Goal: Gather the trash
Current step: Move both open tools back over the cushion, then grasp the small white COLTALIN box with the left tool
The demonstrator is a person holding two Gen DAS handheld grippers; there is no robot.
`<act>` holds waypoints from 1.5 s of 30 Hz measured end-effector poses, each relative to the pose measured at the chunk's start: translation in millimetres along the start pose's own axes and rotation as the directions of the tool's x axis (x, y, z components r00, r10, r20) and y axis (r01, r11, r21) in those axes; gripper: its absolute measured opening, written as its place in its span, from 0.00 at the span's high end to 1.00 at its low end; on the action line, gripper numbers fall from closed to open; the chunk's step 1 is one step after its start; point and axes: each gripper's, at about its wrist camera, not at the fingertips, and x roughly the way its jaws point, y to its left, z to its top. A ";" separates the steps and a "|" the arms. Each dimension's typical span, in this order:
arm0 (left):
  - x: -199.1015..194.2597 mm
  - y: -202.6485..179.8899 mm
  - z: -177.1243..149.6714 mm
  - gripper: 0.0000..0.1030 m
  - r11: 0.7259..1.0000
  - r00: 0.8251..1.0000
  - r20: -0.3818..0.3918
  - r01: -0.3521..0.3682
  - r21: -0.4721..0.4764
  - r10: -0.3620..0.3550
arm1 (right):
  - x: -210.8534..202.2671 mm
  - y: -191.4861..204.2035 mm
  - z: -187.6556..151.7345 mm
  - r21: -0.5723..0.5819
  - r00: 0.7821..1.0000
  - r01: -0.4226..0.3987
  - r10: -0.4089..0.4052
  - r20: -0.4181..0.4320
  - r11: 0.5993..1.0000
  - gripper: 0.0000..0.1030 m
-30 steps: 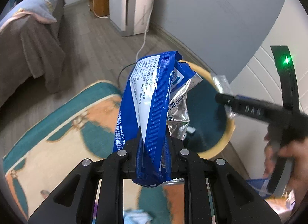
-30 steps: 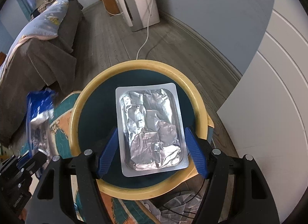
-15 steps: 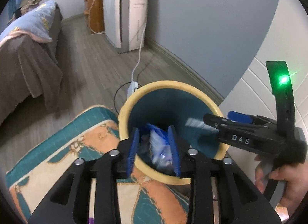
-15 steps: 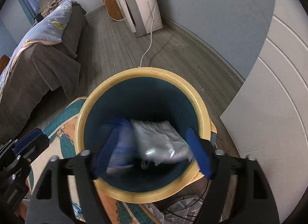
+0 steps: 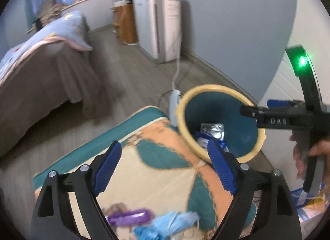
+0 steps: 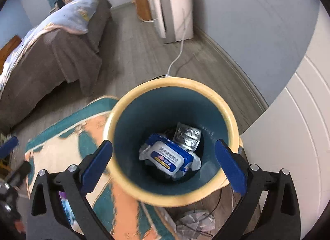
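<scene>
A teal bin with a yellow rim [image 6: 171, 87] [image 5: 216, 89] stands on the floor by the rug. At its bottom lie a blue wipes pack [image 6: 169, 156] [image 5: 203, 139] and a silver foil blister sheet [image 6: 187, 135] [image 5: 213, 129]. My right gripper [image 6: 163, 165] hovers over the bin mouth, jaws still opening, nothing between them. My left gripper [image 5: 164, 166] is above the rug's edge to the left of the bin, jaws opening and empty. The right tool and the hand holding it [image 5: 309, 149] show at the right of the left wrist view.
On the patterned rug [image 5: 156, 174] lie a purple wrapper [image 5: 130, 217] and a crumpled blue mask [image 5: 165, 225]. Grey crumpled paper [image 6: 195, 219] sits on the floor below the bin. A bed [image 6: 51, 50], a white appliance [image 5: 158, 27] with its cord and a white cabinet [image 6: 292, 132] surround the spot.
Both grippers let go: the blue pack and the foil sheet dropped into the bin. Both jaws widened and both hands rose and pulled back; the left one shifted left over the rug.
</scene>
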 end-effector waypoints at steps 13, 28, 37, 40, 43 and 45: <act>-119.3 65.6 -62.2 0.11 0.985 0.987 0.076 -0.132 -0.115 0.141 | -86.4 107.7 -45.1 -0.102 0.990 -0.123 0.130 0.061 0.987 0.06; -112.0 152.3 -147.7 0.10 0.938 0.980 0.004 -0.190 -0.289 0.200 | -33.6 147.0 -100.9 -0.197 0.996 -0.069 0.055 -0.072 0.978 0.06; -23.2 189.6 -213.3 0.12 0.891 0.933 -0.307 -0.293 -0.346 0.188 | 16.2 181.8 -110.6 -0.180 0.984 -0.081 0.050 -0.174 0.980 0.06; -6.8 184.0 -218.9 0.13 0.896 0.933 -0.320 -0.276 -0.347 0.164 | 31.0 185.5 -115.9 -0.149 0.975 -0.105 0.072 -0.209 0.983 0.06; 2.4 183.2 -221.4 0.13 0.890 0.934 -0.325 -0.270 -0.367 0.149 | 42.6 182.0 -121.8 -0.132 0.968 -0.103 0.069 -0.240 0.986 0.06; 7.9 187.0 -223.4 0.14 0.878 0.931 -0.335 -0.276 -0.392 0.143 | 48.8 179.2 -124.3 -0.134 0.964 -0.101 0.063 -0.259 0.986 0.07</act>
